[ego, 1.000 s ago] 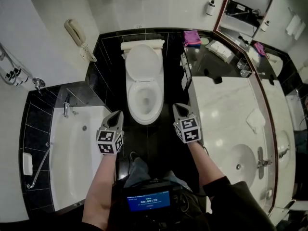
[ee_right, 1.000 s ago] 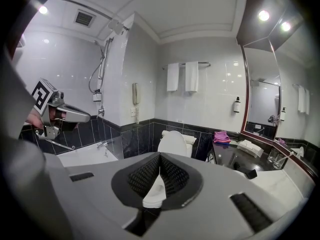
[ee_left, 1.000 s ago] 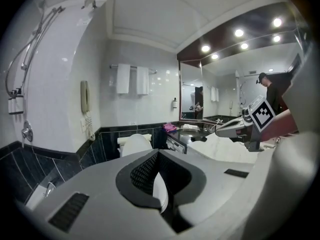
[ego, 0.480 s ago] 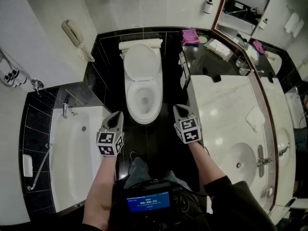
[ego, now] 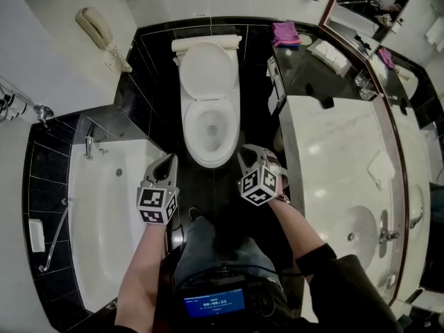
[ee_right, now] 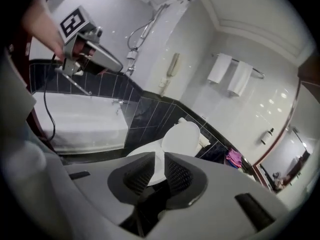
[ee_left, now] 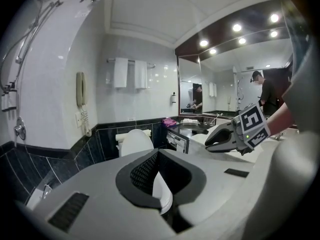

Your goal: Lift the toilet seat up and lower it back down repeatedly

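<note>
The white toilet [ego: 208, 130] stands between the bathtub and the counter, its lid [ego: 206, 71] upright against the tank. I cannot tell whether the seat lies on the bowl. My left gripper [ego: 166, 161] hovers left of the bowl's front rim, touching nothing; in the left gripper view its pads [ee_left: 145, 171] meet. My right gripper [ego: 245, 152] hangs by the front right of the rim. Its jaws have just been opening: a narrow gap shows between the pads [ee_right: 177, 176], with nothing in it. Each gripper also appears in the other's view: the right gripper [ee_left: 220, 139], the left gripper [ee_right: 107, 61].
A white bathtub [ego: 104, 220] lies to the left, and a marble counter [ego: 333, 165] with a sink to the right. A wall phone [ego: 94, 26] hangs at the upper left. A pink cloth [ego: 284, 32] lies on the dark shelf. Black floor tiles surround the toilet.
Both grippers have sunk toward the front of the bowl. The right one has rolled and moved closer to the rim. The head view has tipped further down.
</note>
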Demonstrator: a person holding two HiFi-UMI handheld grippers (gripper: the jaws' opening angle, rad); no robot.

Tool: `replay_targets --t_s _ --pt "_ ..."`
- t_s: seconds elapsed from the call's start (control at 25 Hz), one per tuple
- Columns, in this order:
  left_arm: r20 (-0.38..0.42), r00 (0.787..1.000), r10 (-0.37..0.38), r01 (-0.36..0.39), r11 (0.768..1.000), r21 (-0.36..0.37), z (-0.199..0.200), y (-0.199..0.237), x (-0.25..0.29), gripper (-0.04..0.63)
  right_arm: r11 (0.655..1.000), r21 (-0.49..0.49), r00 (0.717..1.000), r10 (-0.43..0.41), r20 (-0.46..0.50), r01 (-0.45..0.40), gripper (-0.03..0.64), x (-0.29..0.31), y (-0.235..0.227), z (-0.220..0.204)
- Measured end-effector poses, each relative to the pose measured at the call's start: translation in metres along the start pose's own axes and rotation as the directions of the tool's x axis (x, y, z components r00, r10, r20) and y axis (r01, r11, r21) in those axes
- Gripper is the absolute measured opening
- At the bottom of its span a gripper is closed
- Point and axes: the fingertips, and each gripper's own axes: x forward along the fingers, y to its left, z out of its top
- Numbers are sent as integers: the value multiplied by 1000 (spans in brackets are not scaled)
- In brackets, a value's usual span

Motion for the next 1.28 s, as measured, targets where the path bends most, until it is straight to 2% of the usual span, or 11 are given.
replay_targets --t_s 0.12,0.24,0.44,0.56,0.68,0.76,0.92,1.04,1.16,1.28 --pt "4 1000 -5 5 1000 25 -30 10 29 -14 990 -136 999 42 -21 -44 124 51 28 -15" --pt "5 1000 -5 5 1000 27 -69 17 59 -14 965 -244 995 87 -58 -98 165 103 58 -40" --pt "-8 1000 -15 15 1000 27 -141 24 109 -14 915 -362 982 146 -116 -179 242 193 107 -96" --pt "-9 1000 -7 8 1000 18 -190 34 140 -14 887 -408 975 172 -144 -217 244 249 135 -134" --pt "11 1000 -3 2 1000 17 -235 46 173 -14 866 -439 969 188 -160 -241 245 305 162 -168" --pt "13 1000 1 -1 1000 9 -265 53 192 -14 855 -445 962 210 -171 -266 288 338 183 -190" --pt "-1 1000 13 -13 1000 -19 -321 62 223 -14 836 -454 950 248 -187 -308 288 386 221 -228" --pt "-3 1000 19 -19 999 -31 -353 66 238 -14 827 -474 952 246 -180 -303 285 410 237 -242" --pt "-3 1000 22 -22 999 -39 -375 70 249 -13 835 -474 960 229 -163 -280 282 426 241 -247" --pt "-2 1000 19 -19 999 -51 -387 69 254 -14 835 -475 961 234 -149 -278 252 430 244 -247"
